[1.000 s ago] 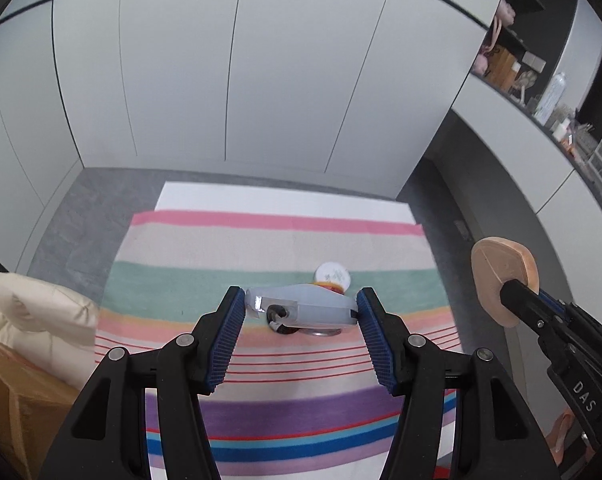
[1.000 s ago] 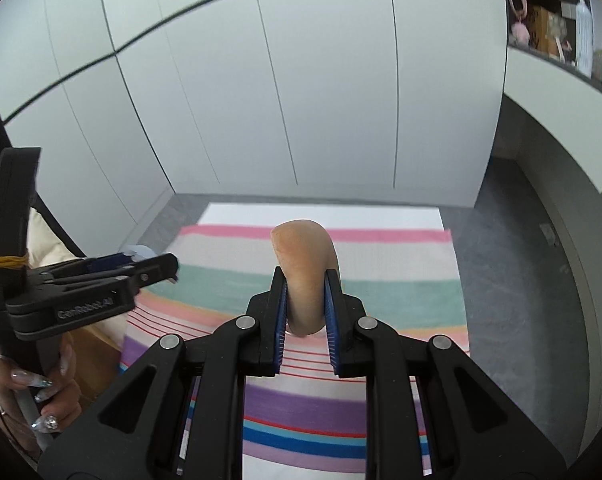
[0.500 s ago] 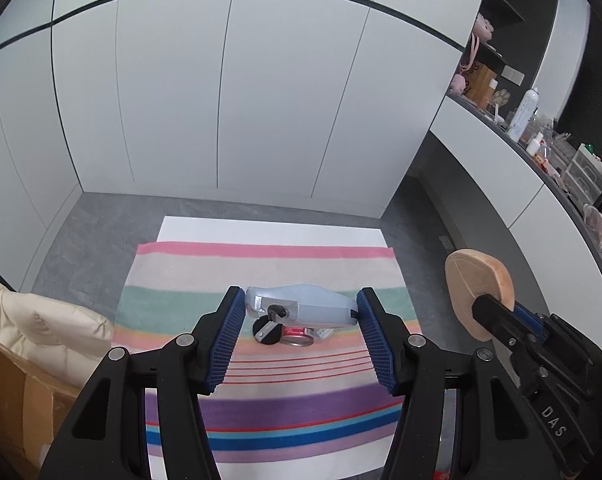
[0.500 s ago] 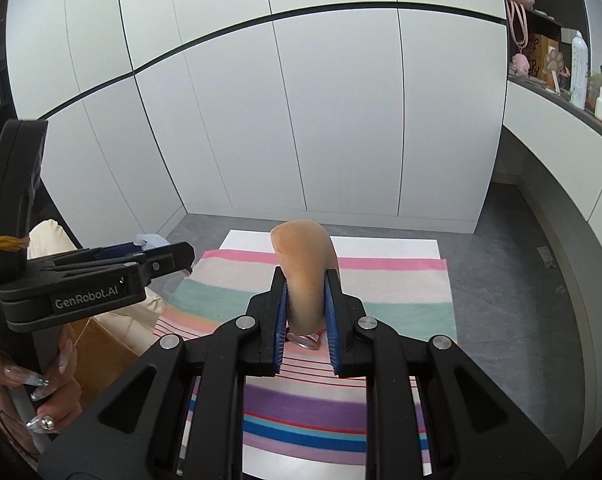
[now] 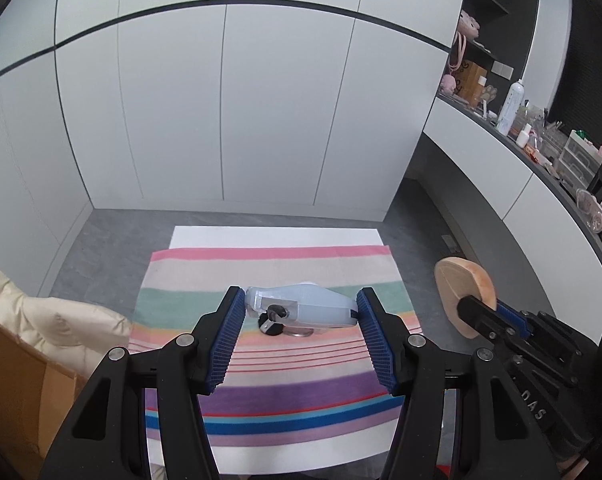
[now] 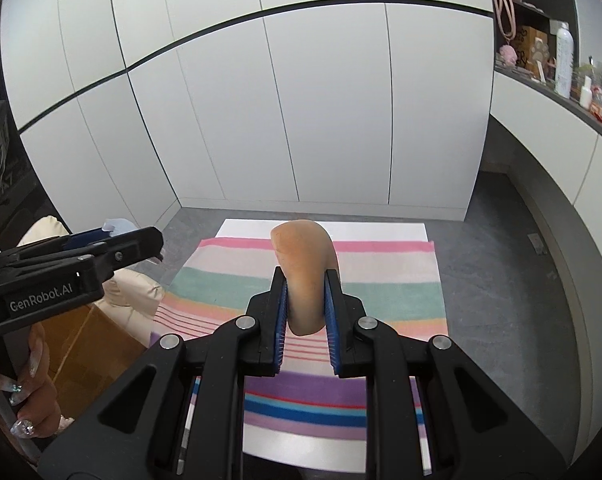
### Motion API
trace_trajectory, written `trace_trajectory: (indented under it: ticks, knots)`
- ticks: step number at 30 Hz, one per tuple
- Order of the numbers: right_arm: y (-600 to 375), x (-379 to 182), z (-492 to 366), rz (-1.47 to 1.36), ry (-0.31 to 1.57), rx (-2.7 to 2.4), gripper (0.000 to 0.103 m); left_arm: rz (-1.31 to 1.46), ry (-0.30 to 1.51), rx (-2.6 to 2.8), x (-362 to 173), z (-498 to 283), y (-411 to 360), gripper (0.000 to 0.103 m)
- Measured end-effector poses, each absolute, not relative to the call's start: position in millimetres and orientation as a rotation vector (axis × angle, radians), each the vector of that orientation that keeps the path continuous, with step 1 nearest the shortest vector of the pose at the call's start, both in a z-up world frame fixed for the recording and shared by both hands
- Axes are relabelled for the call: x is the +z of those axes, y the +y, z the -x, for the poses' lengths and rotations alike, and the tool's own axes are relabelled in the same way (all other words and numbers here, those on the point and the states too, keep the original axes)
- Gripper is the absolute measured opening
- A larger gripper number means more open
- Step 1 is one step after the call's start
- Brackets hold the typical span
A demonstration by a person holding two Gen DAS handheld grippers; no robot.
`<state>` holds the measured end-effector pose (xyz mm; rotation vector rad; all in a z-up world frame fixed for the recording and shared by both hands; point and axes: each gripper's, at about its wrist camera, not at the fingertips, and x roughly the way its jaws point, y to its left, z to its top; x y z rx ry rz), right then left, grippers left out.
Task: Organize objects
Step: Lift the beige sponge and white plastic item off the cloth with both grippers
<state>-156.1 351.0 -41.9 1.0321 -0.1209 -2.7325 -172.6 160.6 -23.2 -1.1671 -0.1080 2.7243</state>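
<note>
My left gripper (image 5: 299, 312) is shut on a pale blue plastic gadget (image 5: 305, 306) held crosswise between its blue pads, high above a striped rug (image 5: 269, 368). A small black and silver piece (image 5: 275, 322) shows just under the gadget; I cannot tell if it hangs from it or lies on the rug. My right gripper (image 6: 305, 312) is shut on a tan, rounded wooden piece (image 6: 305, 276), held upright. That piece also shows in the left wrist view (image 5: 463, 294), right of the rug. The left gripper also shows in the right wrist view (image 6: 113, 248).
A brown cardboard box (image 5: 17, 392) with a cream padded cloth (image 5: 57, 328) over it stands left of the rug. White cabinet doors (image 5: 261, 120) close the far side. A cluttered counter (image 5: 541, 148) runs along the right. Grey floor (image 6: 501, 280) surrounds the rug.
Both grippers have risen well above the rug with their objects still held. The rug looks smaller and more of the room shows.
</note>
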Motion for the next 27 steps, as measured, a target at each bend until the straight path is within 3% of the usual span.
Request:
trace_trajectory:
  ticks: [12, 27]
  knots:
    - [366.7, -37.4, 89.9, -1.024, -0.192, -2.746, 0.018, 1.116, -0.090, 2.771, -9.2, 102.5, 149.4, 0.059]
    - [375.6, -55.1, 5.9, -1.068, -0.248, -2.726, 0.018, 1.211, -0.133, 2.714, -33.5, 35.8, 130.9, 0.059]
